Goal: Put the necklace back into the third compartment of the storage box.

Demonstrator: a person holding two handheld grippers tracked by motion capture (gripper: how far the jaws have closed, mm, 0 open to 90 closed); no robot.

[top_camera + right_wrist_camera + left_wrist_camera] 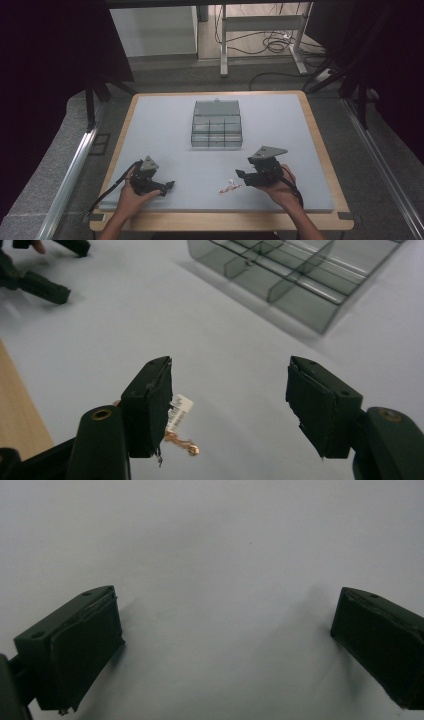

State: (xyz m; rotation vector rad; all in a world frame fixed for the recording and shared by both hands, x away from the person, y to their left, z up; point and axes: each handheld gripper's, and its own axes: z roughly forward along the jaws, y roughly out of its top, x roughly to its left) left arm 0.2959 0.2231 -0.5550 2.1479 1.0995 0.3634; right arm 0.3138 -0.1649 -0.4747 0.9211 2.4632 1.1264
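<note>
A small copper-coloured chain with a white tag lies on the grey mat near the front edge. In the right gripper view the chain peeks out from behind one black jaw, resting on the mat rather than between the pads. My right gripper hovers just right of it with its jaws apart and nothing between them. Farther left, my left gripper rests low over the mat, held by a hand. Its jaws stand wide apart over bare mat.
A clear compartmented organiser box with its lid open stands at the middle of the mat, and shows at the top of the right gripper view. The wooden table rim frames the mat. Cables and table legs lie beyond.
</note>
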